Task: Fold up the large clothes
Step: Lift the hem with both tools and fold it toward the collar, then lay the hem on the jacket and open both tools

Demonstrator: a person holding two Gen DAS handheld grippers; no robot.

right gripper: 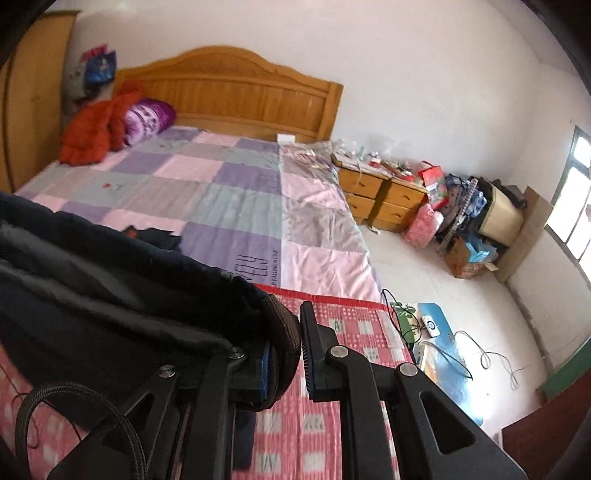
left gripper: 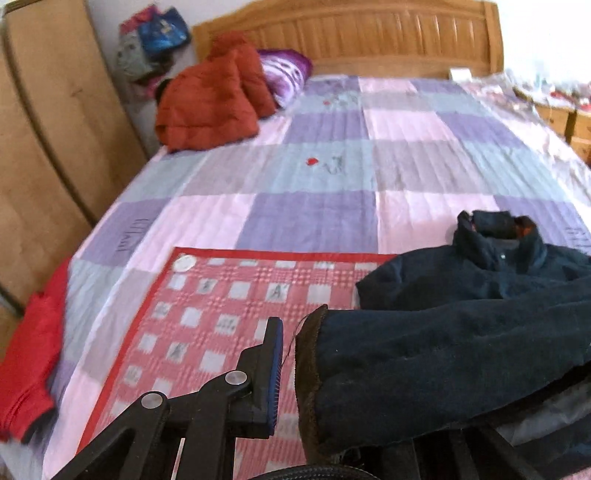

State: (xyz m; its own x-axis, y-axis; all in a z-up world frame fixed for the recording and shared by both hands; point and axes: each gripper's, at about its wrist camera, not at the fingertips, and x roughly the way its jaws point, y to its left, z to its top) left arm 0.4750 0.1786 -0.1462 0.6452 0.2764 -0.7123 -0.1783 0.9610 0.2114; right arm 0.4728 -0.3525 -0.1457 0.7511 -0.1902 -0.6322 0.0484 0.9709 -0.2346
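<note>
A dark navy padded jacket (left gripper: 480,295) lies on the red checked mat (left gripper: 221,306) at the near end of the bed, collar toward the headboard. My left gripper (left gripper: 291,373) is shut on the brown cuff of one sleeve (left gripper: 310,384); only its left finger (left gripper: 275,369) shows. In the right wrist view the jacket (right gripper: 110,295) fills the lower left. My right gripper (right gripper: 286,354) is shut on the brown cuff of the other sleeve (right gripper: 284,328), held above the mat (right gripper: 332,406).
A red-orange puffy jacket (left gripper: 210,99) and a purple pillow (left gripper: 284,74) lie near the wooden headboard (left gripper: 369,33). A red garment (left gripper: 33,354) hangs at the bed's left edge beside a wardrobe (left gripper: 44,129). Nightstands (right gripper: 384,195), bags and cables stand on the floor to the right.
</note>
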